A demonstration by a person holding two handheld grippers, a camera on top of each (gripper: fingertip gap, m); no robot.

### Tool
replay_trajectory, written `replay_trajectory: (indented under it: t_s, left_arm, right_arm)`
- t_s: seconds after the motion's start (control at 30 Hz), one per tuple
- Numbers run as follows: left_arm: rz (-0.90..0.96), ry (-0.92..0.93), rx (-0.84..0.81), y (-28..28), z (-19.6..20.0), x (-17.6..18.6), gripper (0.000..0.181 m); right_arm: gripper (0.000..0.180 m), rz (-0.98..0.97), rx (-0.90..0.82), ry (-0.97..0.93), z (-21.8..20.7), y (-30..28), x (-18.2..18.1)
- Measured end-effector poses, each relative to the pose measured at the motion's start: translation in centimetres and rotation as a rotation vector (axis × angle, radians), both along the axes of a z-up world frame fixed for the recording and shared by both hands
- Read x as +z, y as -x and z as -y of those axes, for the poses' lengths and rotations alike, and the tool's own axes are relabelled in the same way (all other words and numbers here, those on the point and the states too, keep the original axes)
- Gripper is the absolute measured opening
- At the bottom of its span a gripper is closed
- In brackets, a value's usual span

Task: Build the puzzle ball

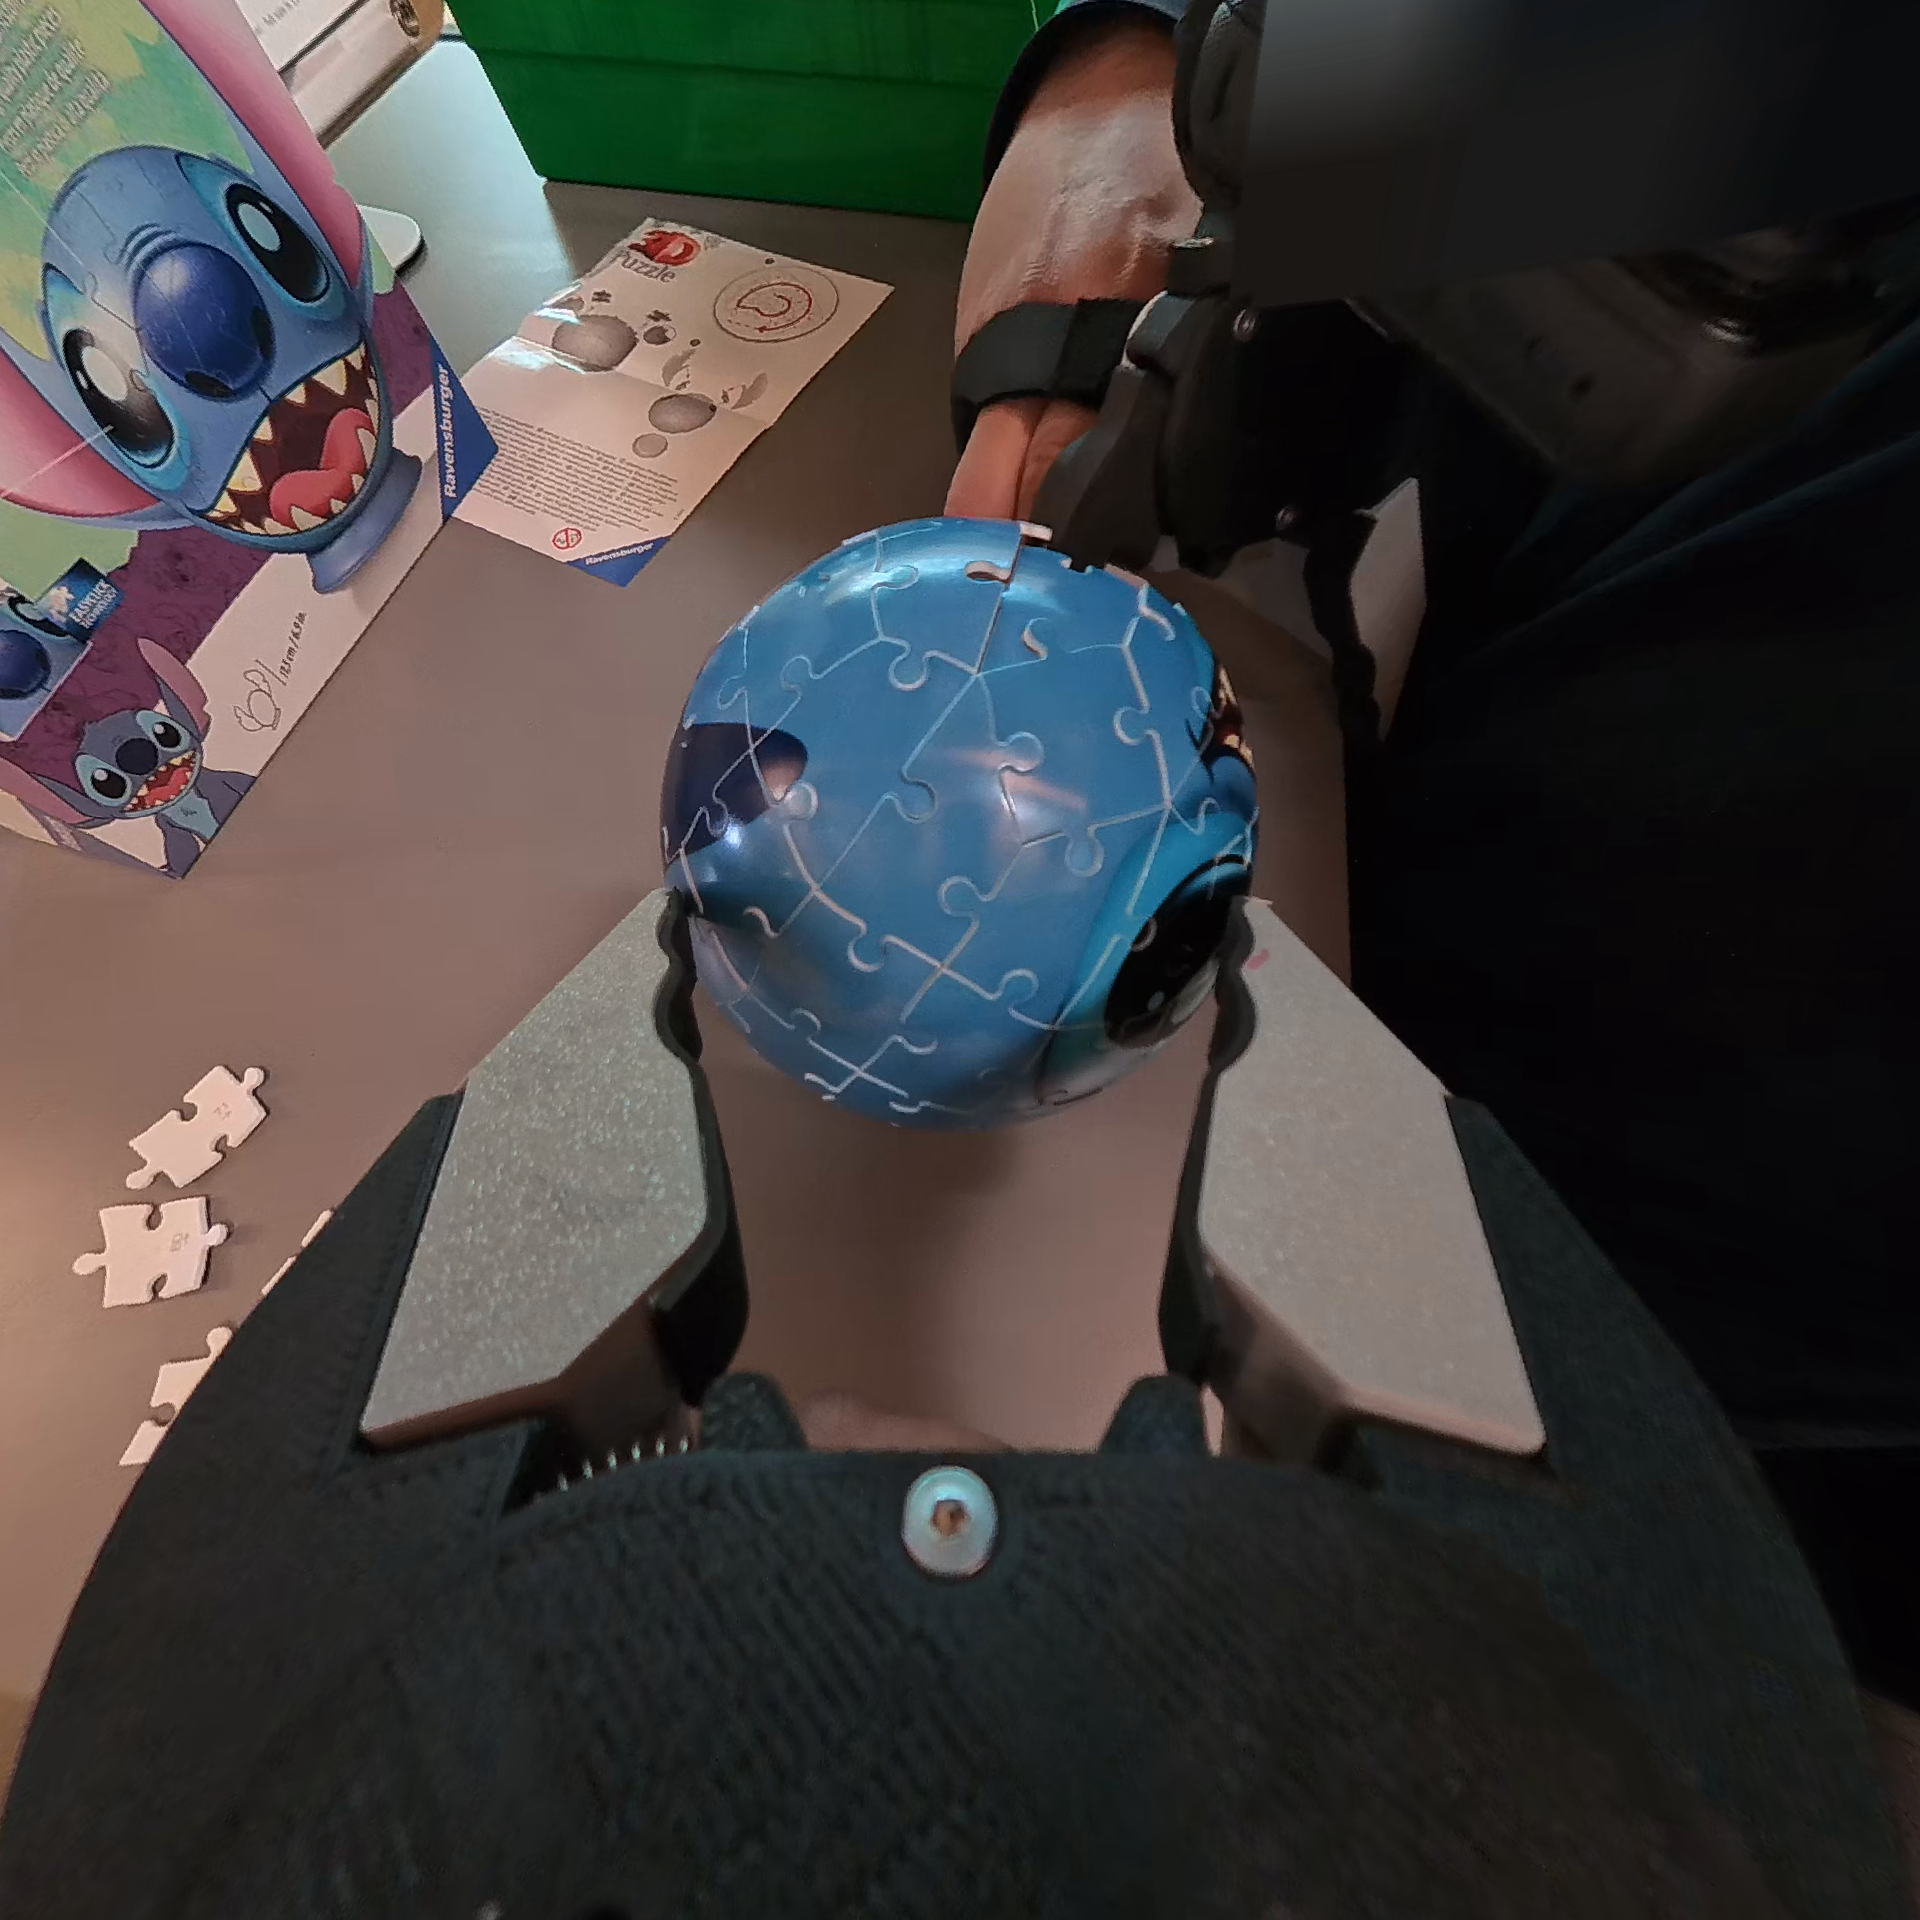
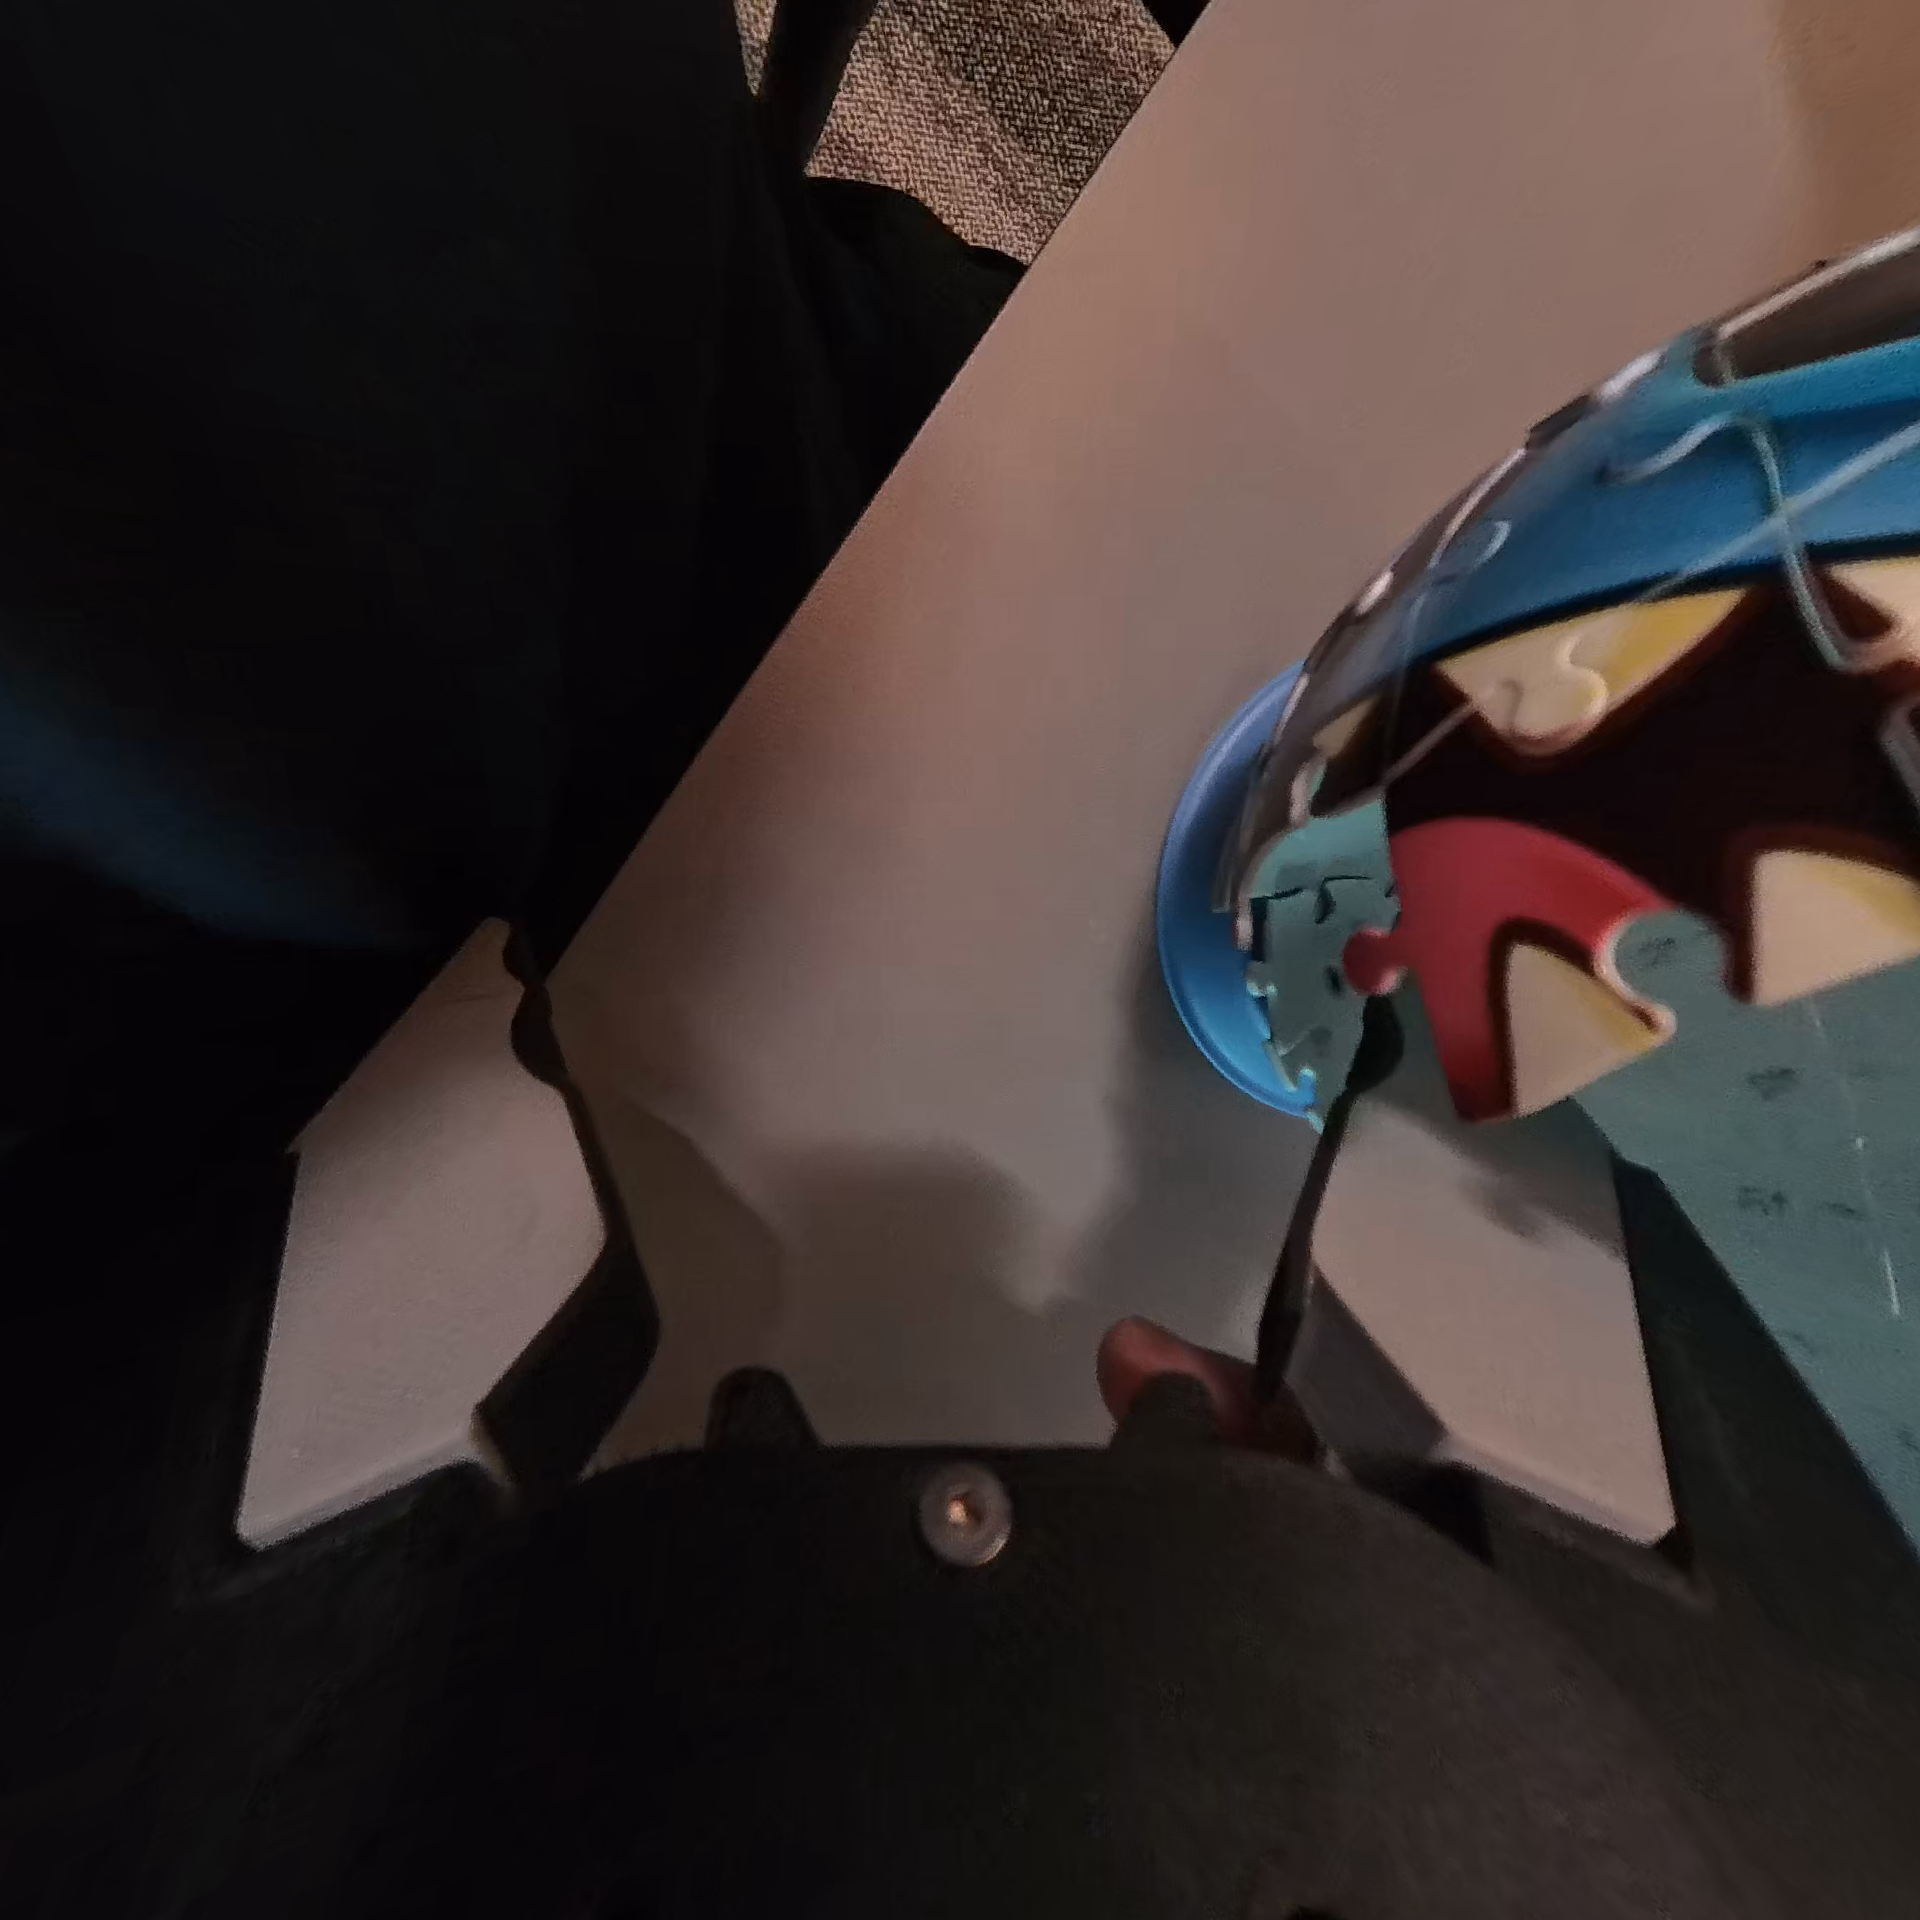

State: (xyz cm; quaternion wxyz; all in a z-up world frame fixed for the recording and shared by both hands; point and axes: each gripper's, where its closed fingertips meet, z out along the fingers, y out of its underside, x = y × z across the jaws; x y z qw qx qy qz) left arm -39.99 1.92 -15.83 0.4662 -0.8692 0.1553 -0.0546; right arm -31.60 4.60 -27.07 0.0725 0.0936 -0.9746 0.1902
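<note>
While the puzzle ball (image 1: 961, 831) sits on the grey bench (image 1: 499, 831), the left gripper (image 1: 956, 935) clamps it, a finger pressed to each flank! The right gripper (image 2: 945, 997) is spread wide with nothing between its fingers, the ball just beside one finger, on a blue ring stand (image 2: 1195, 935). Loose white pieces (image 1: 197, 1127) lie left, near the puzzle box (image 1: 208, 416) and instruction leaflet (image 1: 665, 395).

Bare table (image 1: 468, 831) lies left of the puzzle ball (image 1: 956, 821); box (image 1: 208, 436), leaflet (image 1: 665, 395) and loose pieces (image 1: 177, 1184) crowd farther left.
</note>
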Motion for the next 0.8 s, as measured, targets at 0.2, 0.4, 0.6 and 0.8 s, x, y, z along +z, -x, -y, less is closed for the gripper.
replay_trajectory:
  t_s: [0.2, 0.4, 0.6, 0.8]
  left_arm:
    - [0.008, -0.007, 0.000, 0.01, -0.10, 0.01, 0.099]
    - [0.012, -0.006, -0.005, 0.03, -0.11, -0.03, 0.100]
    - [0.015, -0.004, -0.014, 0.02, -0.14, -0.07, 0.100]
    - [0.011, 0.003, -0.017, 0.01, -0.17, -0.09, 0.100]
  right_arm:
    - [0.150, 0.019, 0.010, -0.011, 0.03, -0.04, -0.19]
    - [0.150, 0.023, 0.015, -0.019, 0.00, -0.06, -0.25]
    - [0.150, 0.023, 0.021, -0.035, -0.07, -0.10, -0.31]
    - [0.151, 0.023, 0.035, -0.048, -0.15, -0.14, -0.35]
